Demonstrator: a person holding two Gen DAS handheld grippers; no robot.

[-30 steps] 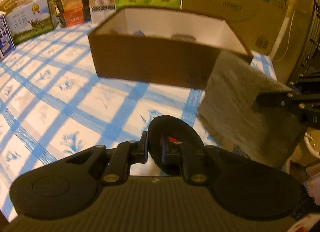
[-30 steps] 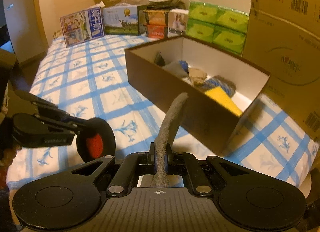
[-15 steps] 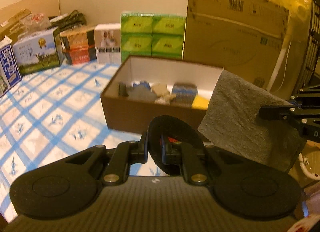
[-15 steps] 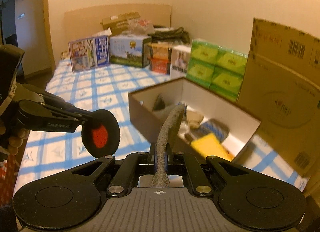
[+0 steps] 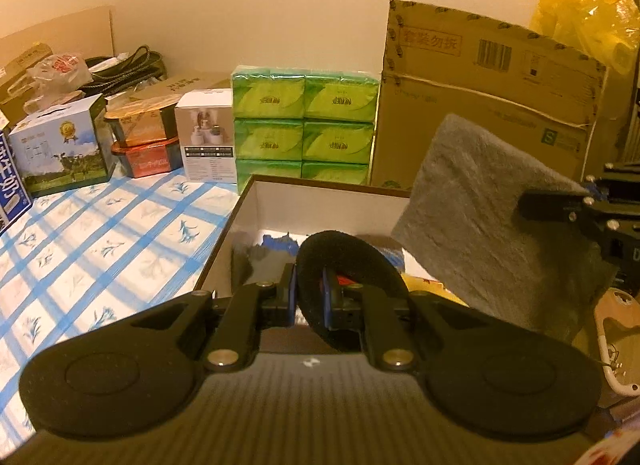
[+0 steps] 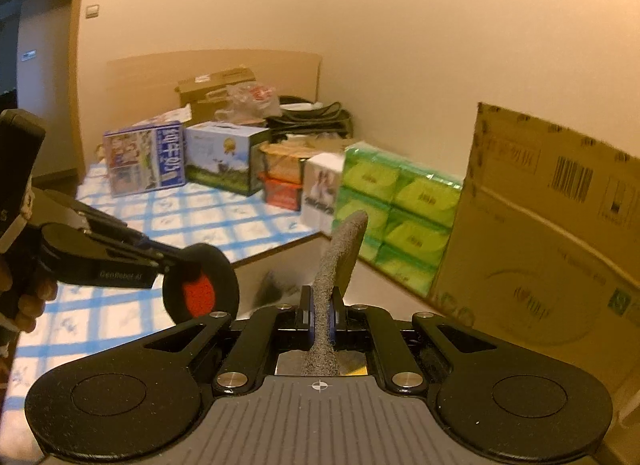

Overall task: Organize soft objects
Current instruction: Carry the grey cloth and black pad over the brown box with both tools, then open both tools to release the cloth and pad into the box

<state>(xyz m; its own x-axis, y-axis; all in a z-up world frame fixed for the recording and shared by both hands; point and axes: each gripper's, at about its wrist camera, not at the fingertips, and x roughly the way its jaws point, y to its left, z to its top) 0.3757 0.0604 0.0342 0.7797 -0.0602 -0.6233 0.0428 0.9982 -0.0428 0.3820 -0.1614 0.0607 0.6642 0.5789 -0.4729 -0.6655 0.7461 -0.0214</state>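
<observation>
The left gripper (image 5: pixel 309 293) is clamping its narrow-set jaws on a round black pad with a red centre (image 5: pixel 348 265), which is standing on edge between the fingers. Seen from the right wrist, that pad (image 6: pixel 200 289) is hanging in the air above the near left corner of the open brown box (image 5: pixel 224 249), with a person's hand (image 6: pixel 28 297) wrapping the gripper's handle. The right gripper (image 6: pixel 322 323) is pinching its jaws almost fully together on a grey felt cloth (image 6: pixel 340 257), which is rising edge-on from between the pads. In the left wrist view the cloth (image 5: pixel 492 233) is spreading flat in the air over the box's right end. Inside the box, blue, grey and yellow soft items are lying on the white floor. Behind the box, green tissue packs (image 5: pixel 304 125) are standing stacked, with a large cardboard carton (image 5: pixel 480 113) to their right. The box is sitting on a blue-checked cloth surface (image 5: pixel 100 233).
</observation>
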